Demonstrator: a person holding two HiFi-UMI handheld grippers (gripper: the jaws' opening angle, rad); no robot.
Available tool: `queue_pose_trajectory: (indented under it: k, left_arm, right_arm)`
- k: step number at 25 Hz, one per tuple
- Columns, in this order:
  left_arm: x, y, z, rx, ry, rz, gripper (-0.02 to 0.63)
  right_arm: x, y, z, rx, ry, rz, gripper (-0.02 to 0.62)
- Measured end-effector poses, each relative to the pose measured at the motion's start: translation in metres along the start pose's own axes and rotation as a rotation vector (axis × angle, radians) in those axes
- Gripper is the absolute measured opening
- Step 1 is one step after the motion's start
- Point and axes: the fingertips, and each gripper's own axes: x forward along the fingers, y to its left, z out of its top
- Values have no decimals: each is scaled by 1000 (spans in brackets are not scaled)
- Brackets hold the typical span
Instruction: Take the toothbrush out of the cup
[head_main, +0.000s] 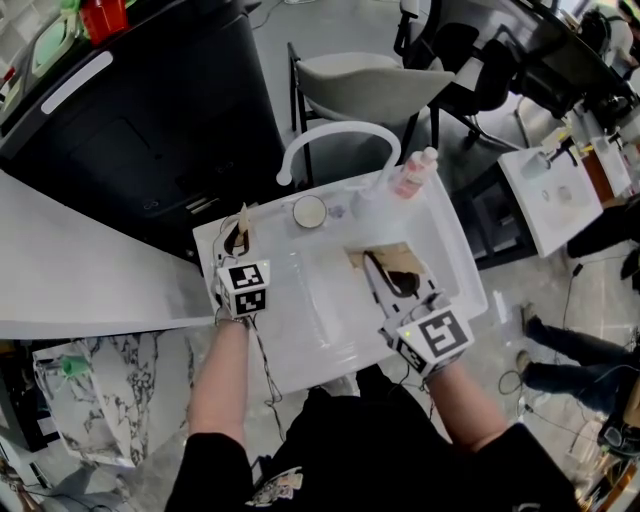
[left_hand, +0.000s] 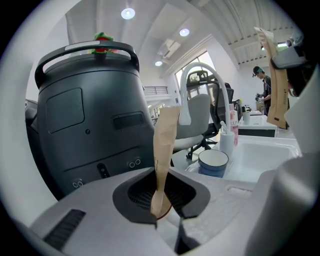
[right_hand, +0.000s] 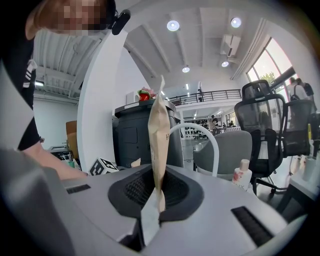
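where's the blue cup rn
In the head view the round blue cup with a white inside stands on the back edge of the white sink, under the white arched faucet, left of the pink-and-white bottle.

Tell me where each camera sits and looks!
Head view: on the person's head, facing steeply down at the sink; forearms, left gripper and right gripper show.
Left gripper view: on the left gripper, facing along jaws shut on a paper strip, toward a black bin.
Right gripper view: on the right gripper, jaws shut on a paper packet; a forearm shows left.
Shared: both gripper views show the white tap.
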Motion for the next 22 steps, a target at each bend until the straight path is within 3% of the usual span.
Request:
queue_pose_trajectory:
  k: [12, 22]
  left_arm:
    - [-53, 16, 57, -40, -142, 18, 36]
    - [-144, 23, 120, -97, -304, 17, 35]
  right_arm:
    - [7, 20, 19, -15, -53, 40, 23]
    - [10, 42, 37, -6, -107, 76, 23]
